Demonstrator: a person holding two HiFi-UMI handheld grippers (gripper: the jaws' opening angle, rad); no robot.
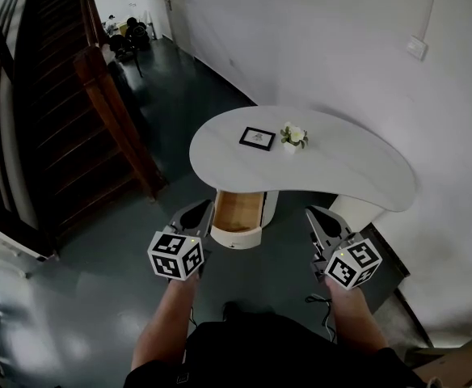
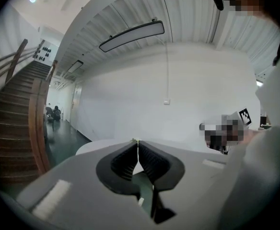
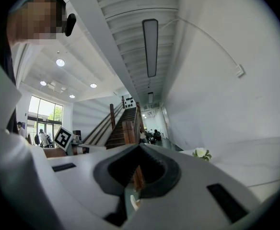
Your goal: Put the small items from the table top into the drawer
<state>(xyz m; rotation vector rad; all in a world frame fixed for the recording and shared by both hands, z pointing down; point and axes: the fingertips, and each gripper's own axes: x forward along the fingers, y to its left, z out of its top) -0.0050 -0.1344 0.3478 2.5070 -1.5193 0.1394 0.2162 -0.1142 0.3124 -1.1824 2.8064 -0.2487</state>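
A white curved table [image 1: 357, 168] carries a small black picture frame [image 1: 257, 138] and a little potted white flower [image 1: 292, 136]. Under its near edge a wooden drawer [image 1: 238, 210] stands pulled open; I cannot see anything inside it. My left gripper [image 1: 194, 215] is held low, just left of the drawer, jaws shut on nothing [image 2: 138, 143]. My right gripper [image 1: 320, 220] hovers to the drawer's right, also shut and holding nothing [image 3: 139, 147]. In the right gripper view the flower [image 3: 201, 153] shows beyond the jaws to the right.
A wooden staircase [image 1: 66, 103] with a heavy banister rises at the left. A white wall [image 1: 341, 47] with a socket [image 1: 416, 48] runs behind and to the right of the table. Dark floor [image 1: 171, 95] surrounds the table.
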